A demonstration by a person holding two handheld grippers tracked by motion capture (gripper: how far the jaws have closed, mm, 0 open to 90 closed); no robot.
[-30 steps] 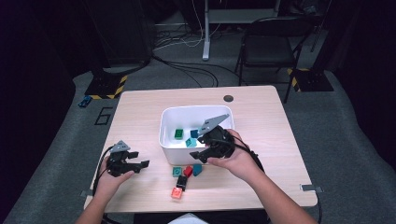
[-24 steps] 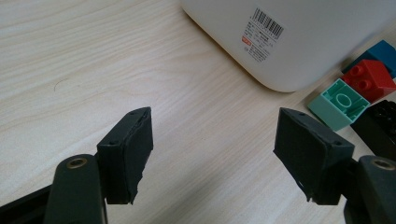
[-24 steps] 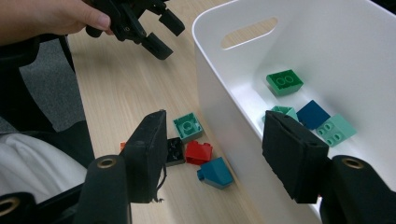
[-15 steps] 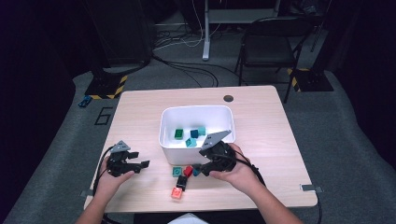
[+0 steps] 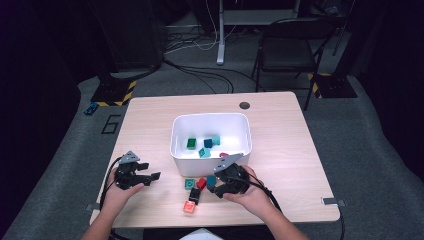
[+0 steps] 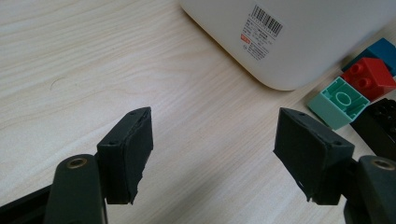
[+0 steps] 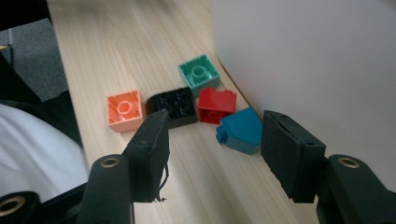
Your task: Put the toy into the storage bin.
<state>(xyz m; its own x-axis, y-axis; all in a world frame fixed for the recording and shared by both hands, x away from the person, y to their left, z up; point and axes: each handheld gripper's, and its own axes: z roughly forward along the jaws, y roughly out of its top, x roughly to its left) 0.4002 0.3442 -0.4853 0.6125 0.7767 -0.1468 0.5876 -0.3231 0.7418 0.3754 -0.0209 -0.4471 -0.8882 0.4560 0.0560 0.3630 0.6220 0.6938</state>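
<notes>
L gripper (image 5: 150,177) & R gripper (image 5: 212,186): fingers apart, low.

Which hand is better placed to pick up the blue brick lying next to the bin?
Right. The right gripper has open jaws aimed at the blue brick, which lies just ahead between them. The left gripper sits well off to the side over bare table.

Blue brick (image 7: 241,129) tipped on side, studs sideways, beside red brick (image 7: 215,106), against tub wall (image 7: 308,60)
</notes>
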